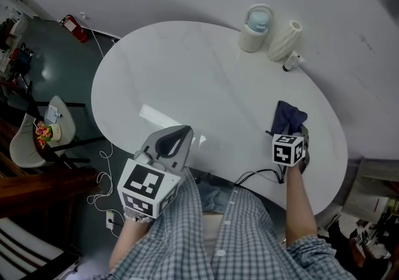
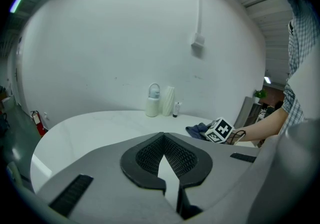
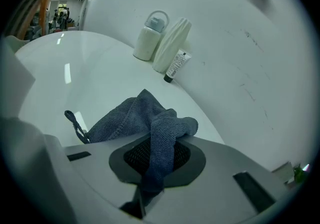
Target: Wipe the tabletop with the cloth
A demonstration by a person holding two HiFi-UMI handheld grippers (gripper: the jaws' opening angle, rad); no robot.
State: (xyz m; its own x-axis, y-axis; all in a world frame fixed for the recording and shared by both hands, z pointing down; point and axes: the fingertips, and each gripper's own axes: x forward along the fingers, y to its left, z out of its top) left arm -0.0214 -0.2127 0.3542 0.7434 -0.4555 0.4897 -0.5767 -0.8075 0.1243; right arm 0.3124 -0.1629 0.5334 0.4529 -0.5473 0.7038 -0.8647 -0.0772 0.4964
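Cloth (image 3: 145,113) is pinched by right gripper (image 3: 156,170), right side of tabletop (image 1: 187,73); best pressed flat, swept left. Left gripper (image 2: 167,168) closed, empty.

**Dark blue cloth pinched, rest bunched on white top**

Cloth (image 3: 150,118): dark blue-grey terry w/ a small hang loop at one corner. One fold is drawn up btw. the closed jaws of the right gripper (image 3: 159,165). The rest lies crumpled on the tabletop (image 1: 187,73) just in front of the jaws. Tabletop: white, glossy, oval, w/ streaks of glare. Cloth sits twd. its right side, near the person's edge.
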